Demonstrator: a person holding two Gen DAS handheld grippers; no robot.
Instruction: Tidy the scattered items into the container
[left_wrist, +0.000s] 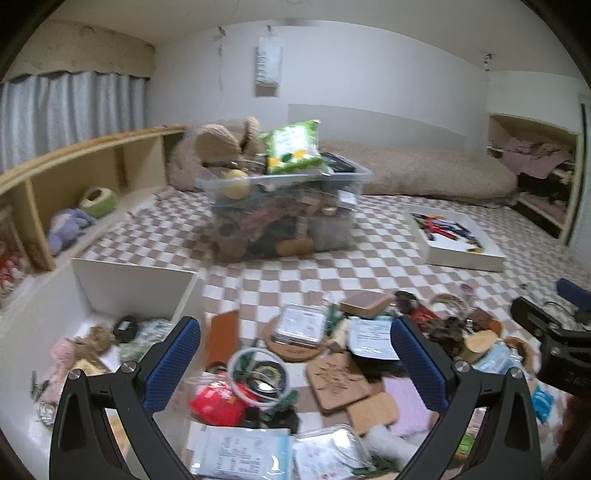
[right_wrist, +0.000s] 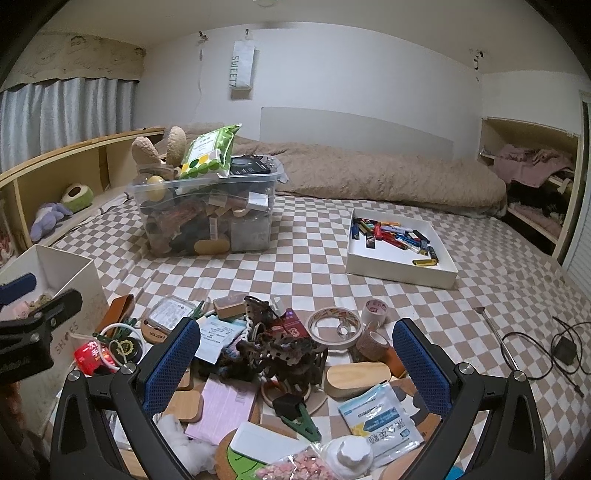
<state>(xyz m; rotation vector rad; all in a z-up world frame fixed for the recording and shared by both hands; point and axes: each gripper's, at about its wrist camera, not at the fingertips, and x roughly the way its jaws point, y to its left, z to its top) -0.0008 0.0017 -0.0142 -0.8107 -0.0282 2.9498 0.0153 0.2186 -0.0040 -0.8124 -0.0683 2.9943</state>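
Cork coasters (left_wrist: 338, 382), foil sachets and a dark tangled ornament (right_wrist: 284, 354) lie heaped on the checked bedspread (right_wrist: 314, 243) right under you. Your left gripper (left_wrist: 295, 360) and right gripper (right_wrist: 295, 360) both hover wide open, holding nothing, ready to pick. The clear plastic bin (right_wrist: 207, 206) sits well beyond, already piled past its rim; the white box (left_wrist: 133, 286) is just beside your left.

The left wrist view is motion-blurred; clear bin (left_wrist: 284, 218) contents are indistinct.
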